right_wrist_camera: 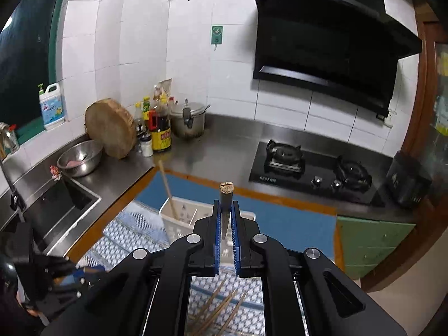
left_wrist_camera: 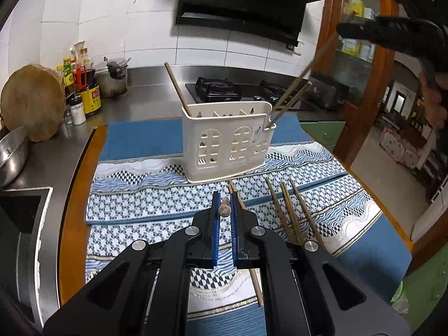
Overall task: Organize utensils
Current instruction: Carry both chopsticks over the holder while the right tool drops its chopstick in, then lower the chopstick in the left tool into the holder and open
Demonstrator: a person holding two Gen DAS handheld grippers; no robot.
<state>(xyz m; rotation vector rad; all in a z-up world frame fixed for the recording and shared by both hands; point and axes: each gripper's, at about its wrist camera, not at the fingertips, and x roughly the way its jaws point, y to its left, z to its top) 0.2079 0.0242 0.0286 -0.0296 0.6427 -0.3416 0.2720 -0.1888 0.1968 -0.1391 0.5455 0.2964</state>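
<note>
I'm seeing a cream plastic caddy (left_wrist_camera: 224, 142), smooth with a slight sheen; under it a woven cloth mat (left_wrist_camera: 156, 196), matt, blue and white; loose chopsticks (left_wrist_camera: 291, 212) look like dull brown wood; my left gripper (left_wrist_camera: 224, 210) is matt black plastic with ribbed blue pads (left_wrist_camera: 215, 224); the counter (right_wrist_camera: 224, 151) is brushed steel; the steel bowl (right_wrist_camera: 79, 158) shines; the round chopping block (right_wrist_camera: 110, 127) is rough wood; the hood (right_wrist_camera: 322, 42) is glossy black; the wall tiles (right_wrist_camera: 134, 28) are glazed white.
</note>
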